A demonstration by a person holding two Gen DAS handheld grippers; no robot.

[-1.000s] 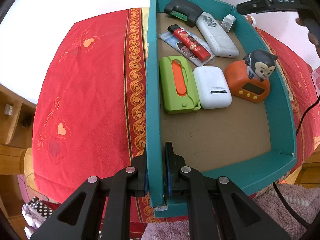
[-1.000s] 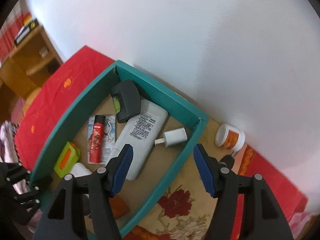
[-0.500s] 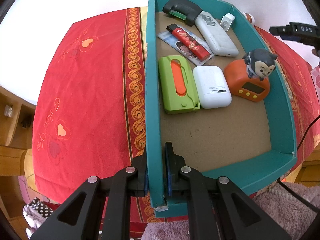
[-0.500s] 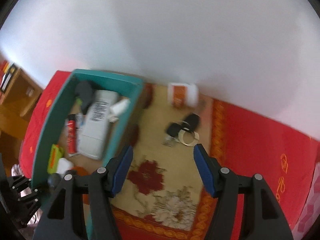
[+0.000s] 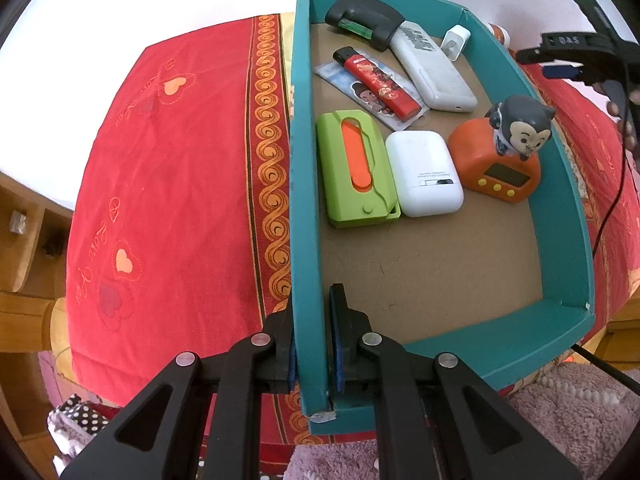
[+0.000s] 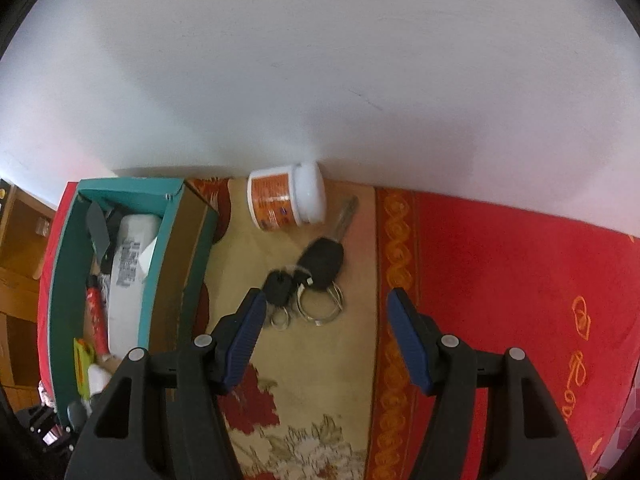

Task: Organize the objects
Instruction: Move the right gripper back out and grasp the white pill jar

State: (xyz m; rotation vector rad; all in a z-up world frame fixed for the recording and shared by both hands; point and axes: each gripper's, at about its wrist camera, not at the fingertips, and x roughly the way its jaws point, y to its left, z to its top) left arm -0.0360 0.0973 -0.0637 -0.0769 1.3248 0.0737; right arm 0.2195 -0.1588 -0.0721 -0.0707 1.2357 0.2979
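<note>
My left gripper (image 5: 312,344) is shut on the near left wall of the teal box (image 5: 304,168), one pad inside and one outside. Inside lie a green and orange case (image 5: 356,168), a white case (image 5: 426,174), an orange clock with a figurine (image 5: 504,156), a red lighter (image 5: 376,82), a white power bank (image 5: 432,68), a white charger (image 5: 455,42) and a dark device (image 5: 362,20). My right gripper (image 6: 326,318) stands open above the cloth, just short of a bunch of black keys with rings (image 6: 310,276). A white and orange jar (image 6: 286,198) lies on its side by the wall.
The box (image 6: 120,264) sits to the left of the keys on a red and cream cloth (image 6: 500,280) against a white wall. Wooden furniture (image 5: 24,264) stands at the left. A black cable (image 5: 612,200) hangs past the box's right side, and a pink fluffy fabric (image 5: 560,420) lies near.
My right gripper has swung from over the box's far end to the right and down, and now hovers by the keys. The left gripper and the box have stayed still.
</note>
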